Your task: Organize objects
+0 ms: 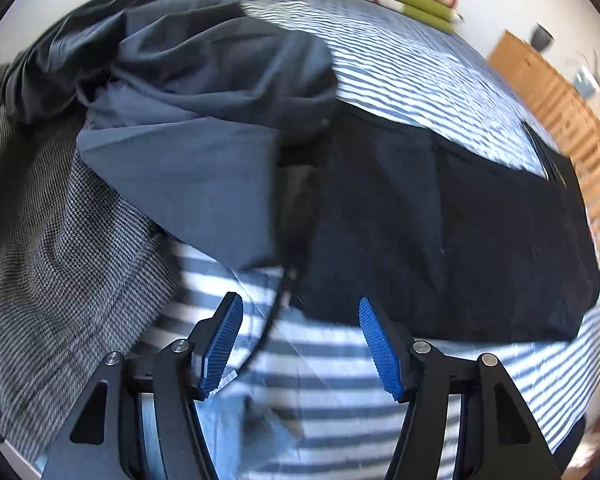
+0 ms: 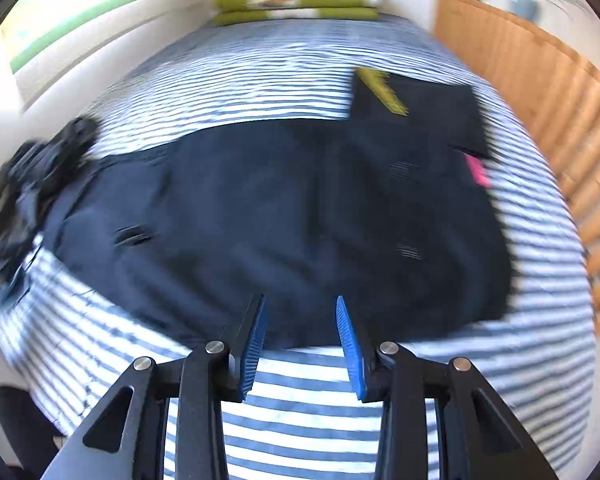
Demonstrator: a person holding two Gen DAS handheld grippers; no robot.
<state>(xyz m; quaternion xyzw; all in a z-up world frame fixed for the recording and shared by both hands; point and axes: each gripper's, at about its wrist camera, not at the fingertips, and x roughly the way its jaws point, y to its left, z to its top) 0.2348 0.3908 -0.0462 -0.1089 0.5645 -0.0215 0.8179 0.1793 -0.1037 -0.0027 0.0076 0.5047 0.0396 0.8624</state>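
Smooth dark garment (image 2: pixel 300 220), striped bedsheet (image 2: pixel 300 420)

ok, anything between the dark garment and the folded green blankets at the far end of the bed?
Nothing: only bare striped sheet between the dark garment and the green blankets. The right wrist view shows it best.

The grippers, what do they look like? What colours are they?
Both look the same. The left gripper and the right gripper each have two black, angular arms with triangular cut-outs and round silver bolts at the joints. Their fingertips carry bright blue pads with fine ridges, like little combs. A thin black cord runs past the left gripper. No hands or sleeves show.
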